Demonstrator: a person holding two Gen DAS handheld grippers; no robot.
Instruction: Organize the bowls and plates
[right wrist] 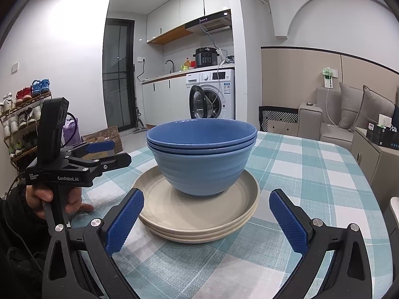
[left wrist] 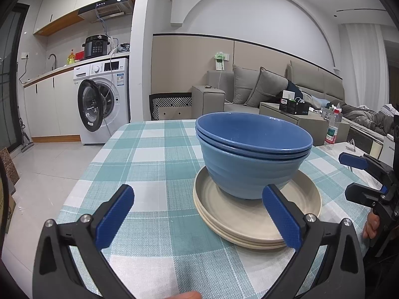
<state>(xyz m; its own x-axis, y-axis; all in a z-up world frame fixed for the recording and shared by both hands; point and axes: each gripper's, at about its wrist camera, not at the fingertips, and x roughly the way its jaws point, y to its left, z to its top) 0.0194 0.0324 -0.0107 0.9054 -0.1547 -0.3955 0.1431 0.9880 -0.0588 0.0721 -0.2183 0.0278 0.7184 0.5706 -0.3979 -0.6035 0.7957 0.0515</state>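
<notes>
Right wrist view: bowls (right wrist: 202, 157) are stacked on plates (right wrist: 199, 214). Both grippers (right wrist: 205, 214) are held open, empty. Sorting seems finished; nothing need be gripped next.

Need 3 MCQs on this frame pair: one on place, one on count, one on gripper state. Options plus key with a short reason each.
1. Where do the blue bowls stand?
A. On the stack of beige plates
B. Beside the plates, on the cloth
C. On the floor

2. How many blue bowls are nested together?
A. One
B. Three
C. Five

3. What state are the left gripper and right gripper in?
A. Both shut on a plate
B. Left shut on a bowl, right open
C. Both open, holding nothing

Answers:
1 A: the lowest bowl's base sits inside the top plate in both views.
2 B: three rims show one above another.
3 C: each wrist view shows its blue fingers spread wide, with nothing gripped between them, short of the stack on the checked tablecloth.
</notes>
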